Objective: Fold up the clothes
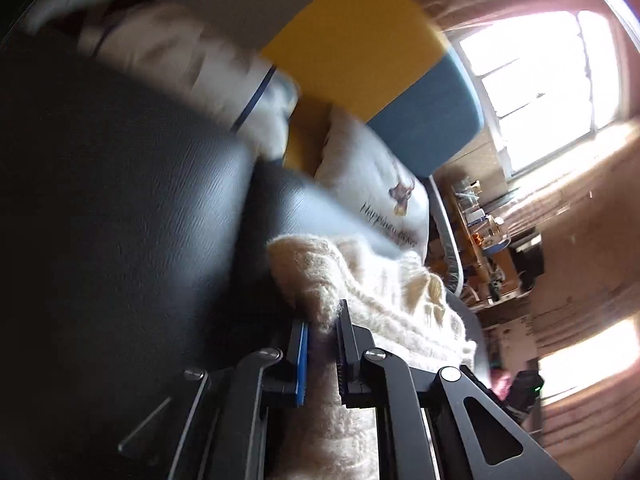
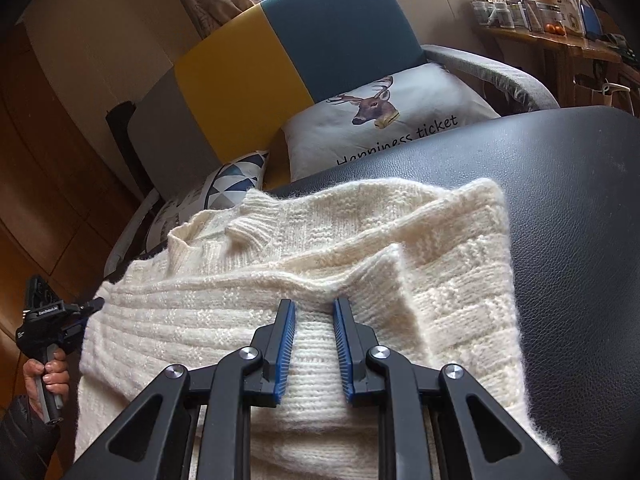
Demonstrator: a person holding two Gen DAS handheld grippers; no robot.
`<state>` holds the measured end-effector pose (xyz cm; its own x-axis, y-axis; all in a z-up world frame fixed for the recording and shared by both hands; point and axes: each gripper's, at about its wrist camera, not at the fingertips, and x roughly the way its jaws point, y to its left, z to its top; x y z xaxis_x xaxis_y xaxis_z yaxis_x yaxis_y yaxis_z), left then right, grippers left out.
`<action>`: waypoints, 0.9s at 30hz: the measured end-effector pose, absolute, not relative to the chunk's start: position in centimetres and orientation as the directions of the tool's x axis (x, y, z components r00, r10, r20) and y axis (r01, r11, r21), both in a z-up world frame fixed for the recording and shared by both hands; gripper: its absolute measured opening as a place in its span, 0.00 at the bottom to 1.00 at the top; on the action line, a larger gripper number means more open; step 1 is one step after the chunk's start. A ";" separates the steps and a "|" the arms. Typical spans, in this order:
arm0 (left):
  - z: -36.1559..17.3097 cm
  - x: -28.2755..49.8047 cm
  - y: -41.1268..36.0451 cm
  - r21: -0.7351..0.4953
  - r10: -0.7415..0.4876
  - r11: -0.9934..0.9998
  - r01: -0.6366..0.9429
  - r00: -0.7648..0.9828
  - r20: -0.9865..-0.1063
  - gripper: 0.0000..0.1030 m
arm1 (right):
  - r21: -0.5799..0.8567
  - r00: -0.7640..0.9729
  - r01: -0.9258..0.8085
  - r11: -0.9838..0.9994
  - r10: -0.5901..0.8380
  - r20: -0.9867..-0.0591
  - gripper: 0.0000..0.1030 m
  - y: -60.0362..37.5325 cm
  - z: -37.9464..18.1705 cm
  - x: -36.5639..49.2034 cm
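- The sweater (image 2: pixel 280 264) is lying on a black padded surface (image 2: pixel 580 208), partly folded; its collar (image 2: pixel 250 224) is pointing away from the right wrist camera, toward the sofa (image 2: pixel 320 40) behind.
- Its long axis is running from the near hem up to the collar, so almost straight away from the right tool, a little to the left.
- One flap (image 2: pixel 380 276) is already lying over the body, with a raised edge.
- The right tool (image 2: pixel 314 308) is standing apart, with ribbed knit between the two fingers, and it is not pinching anything that I can see.
- The left tool (image 1: pixel 322 324) is gripping the edge of the sweater (image 1: pixel 380 300) at its left side; a hand (image 2: pixel 46 372) is holding the handle.
- Risk, as I judge it: the left side is pulling alone, so the loose knit may be stretching and the sweater may be sliding on the smooth leather-like surface.
- Also the flap may be falling open if the right tool is lifting without closing on both layers.
- The deer pillow (image 2: pixel 384 120) is lying well behind and is not in the way.
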<state>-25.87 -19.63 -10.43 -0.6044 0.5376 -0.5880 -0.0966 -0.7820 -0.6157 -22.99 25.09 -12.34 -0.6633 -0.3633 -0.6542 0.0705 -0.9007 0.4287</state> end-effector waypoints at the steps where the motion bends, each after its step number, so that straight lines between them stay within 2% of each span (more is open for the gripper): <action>1: -8.9 -25.0 -18.4 -0.534 0.493 -0.832 -0.150 -0.641 -0.588 0.11 | 0.421 -0.664 0.070 -0.904 -0.358 -0.657 0.18 25.0 -12.3 -23.0; 4: -9.1 -25.2 -15.8 -0.334 0.355 -0.929 -0.160 -0.646 -0.676 0.11 | 0.383 -0.665 0.068 -0.921 -0.328 -0.670 0.18 24.4 -12.2 -22.9; 6: -11.2 -26.4 -15.2 -0.248 0.268 -0.962 -0.117 -0.597 -0.756 0.12 | 0.368 -0.667 0.068 -0.927 -0.316 -0.674 0.18 24.2 -12.1 -22.8; 7: -11.7 -26.6 -15.2 -0.232 0.248 -0.967 -0.104 -0.590 -0.769 0.14 | 0.364 -0.668 0.068 -0.929 -0.314 -0.675 0.18 24.1 -12.1 -22.8; 10: -11.2 -26.4 -15.8 -0.268 0.253 -0.961 -0.067 -0.602 -0.757 0.20 | 0.371 -0.668 0.068 -0.926 -0.319 -0.673 0.18 24.3 -12.1 -22.7; 14: -9.2 -24.6 -17.7 -0.352 0.266 -0.936 -0.004 -0.663 -0.699 0.20 | 0.380 -0.668 0.069 -0.922 -0.325 -0.669 0.18 24.4 -12.2 -22.7; 18: -7.5 -21.8 -17.5 -0.468 0.400 -0.879 -0.094 -0.679 -0.616 0.20 | 0.378 -0.669 0.069 -0.923 -0.324 -0.669 0.18 24.3 -12.1 -22.7; 20: -7.8 -20.8 -16.0 -0.448 0.424 -0.883 -0.142 -0.653 -0.627 0.21 | 0.378 -0.669 0.068 -0.923 -0.323 -0.669 0.18 24.3 -12.1 -22.7; 24: -11.8 -19.9 -12.9 -0.319 0.341 -0.937 -0.141 -0.558 -0.756 0.22 | 0.387 -0.670 0.066 -0.920 -0.328 -0.666 0.18 24.4 -12.2 -22.7; 27: -12.6 -18.7 -13.3 -0.325 0.338 -0.936 -0.135 -0.602 -0.723 0.23 | 0.405 -0.670 0.067 -0.912 -0.342 -0.659 0.18 24.7 -12.3 -22.7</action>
